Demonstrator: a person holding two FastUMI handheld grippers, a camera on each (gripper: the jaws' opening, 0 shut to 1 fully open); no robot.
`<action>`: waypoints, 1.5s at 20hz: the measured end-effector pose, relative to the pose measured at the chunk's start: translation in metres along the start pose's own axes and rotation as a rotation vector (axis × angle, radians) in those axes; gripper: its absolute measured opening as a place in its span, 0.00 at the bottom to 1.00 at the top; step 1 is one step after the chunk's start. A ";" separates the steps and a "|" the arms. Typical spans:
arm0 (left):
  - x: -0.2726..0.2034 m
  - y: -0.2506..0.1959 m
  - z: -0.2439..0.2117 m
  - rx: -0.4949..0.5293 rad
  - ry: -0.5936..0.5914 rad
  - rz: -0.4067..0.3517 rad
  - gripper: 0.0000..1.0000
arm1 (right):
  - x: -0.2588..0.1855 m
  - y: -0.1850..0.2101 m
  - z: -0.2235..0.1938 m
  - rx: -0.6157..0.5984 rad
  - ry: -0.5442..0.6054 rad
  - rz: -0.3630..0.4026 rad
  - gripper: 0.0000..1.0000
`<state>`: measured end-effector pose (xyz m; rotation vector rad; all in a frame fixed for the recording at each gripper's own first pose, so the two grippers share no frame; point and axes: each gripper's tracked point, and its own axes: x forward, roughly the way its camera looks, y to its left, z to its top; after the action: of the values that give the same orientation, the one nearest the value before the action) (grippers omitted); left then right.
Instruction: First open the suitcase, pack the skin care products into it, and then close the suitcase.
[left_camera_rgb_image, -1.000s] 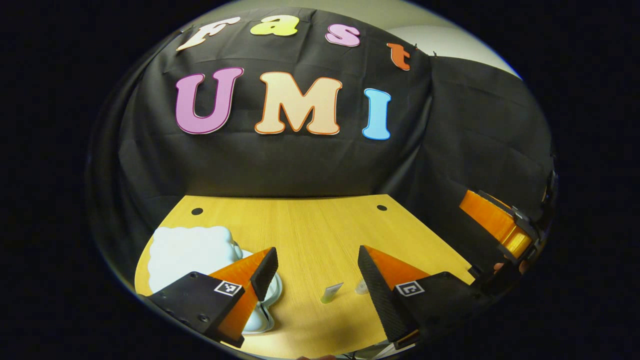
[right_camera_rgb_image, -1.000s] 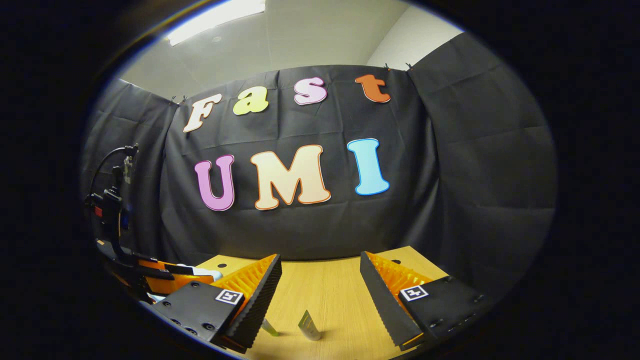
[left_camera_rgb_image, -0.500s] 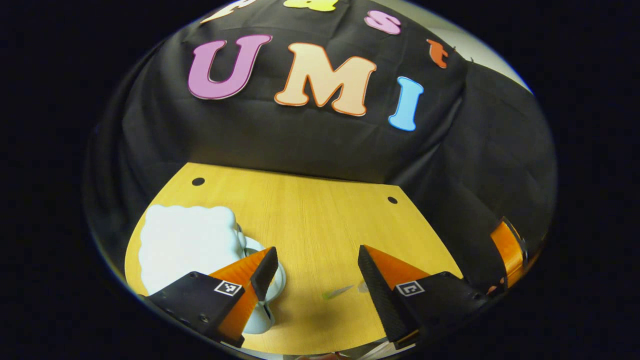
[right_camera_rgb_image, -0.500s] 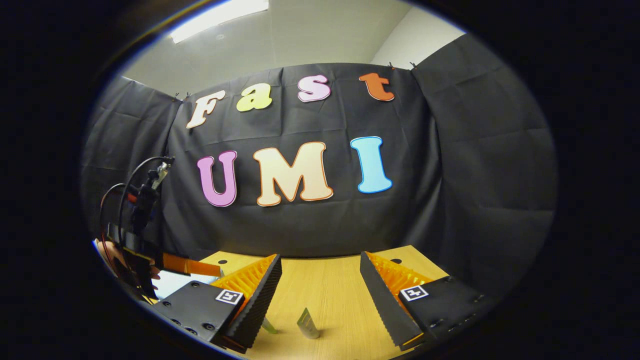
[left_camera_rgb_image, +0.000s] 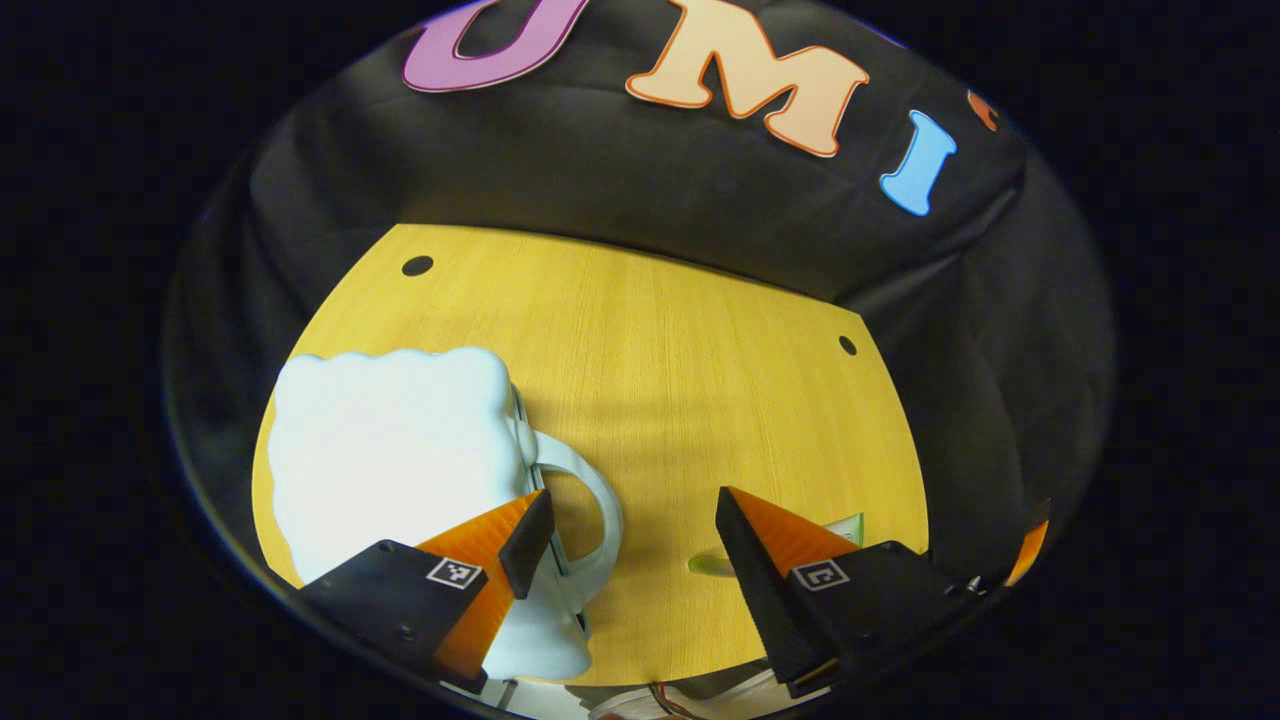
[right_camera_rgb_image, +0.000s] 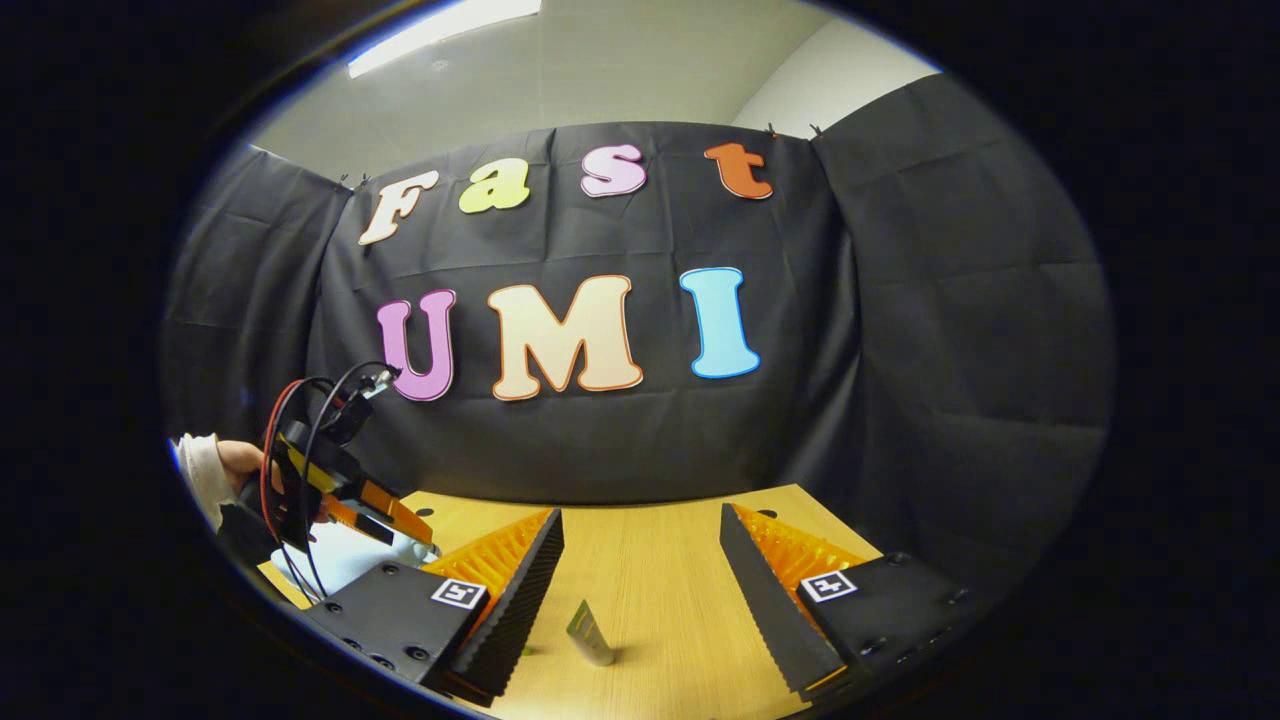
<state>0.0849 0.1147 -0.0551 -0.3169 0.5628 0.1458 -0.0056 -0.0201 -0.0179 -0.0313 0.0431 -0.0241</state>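
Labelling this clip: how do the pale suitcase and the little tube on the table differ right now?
The suitcase is big, pale blue-white, with scalloped edges and a handle; the tube is small, slim and greenish. The suitcase lies closed beside the left gripper; the tube lies between the right gripper's open fingers, untouched. Both rest on the wooden table.

Booth backdrop: black cloth (right_camera_rgb_image: 900, 330) hung as a wall behind and to both sides, creased, clipped at the top edge. Above it, pale plain wall (right_camera_rgb_image: 620, 75) and a ceiling light strip (right_camera_rgb_image: 445, 35), lit. Furniture: one wooden table (left_camera_rgb_image: 680, 380), light yellow grain, two small dark round holes (left_camera_rgb_image: 417, 266) near its far corners.
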 end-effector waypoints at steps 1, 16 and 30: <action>0.005 0.003 -0.001 -0.018 0.027 0.003 0.96 | -0.001 -0.002 0.000 0.000 -0.001 -0.003 0.98; 0.075 0.019 -0.032 -0.138 0.298 0.149 0.69 | -0.001 -0.018 -0.015 -0.039 0.050 -0.002 0.98; 0.109 0.038 -0.054 -0.203 0.411 0.245 0.20 | 0.005 -0.044 -0.026 0.003 0.094 -0.029 0.95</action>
<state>0.1411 0.1382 -0.1670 -0.4796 0.9973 0.3816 -0.0025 -0.0654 -0.0431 -0.0277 0.1367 -0.0550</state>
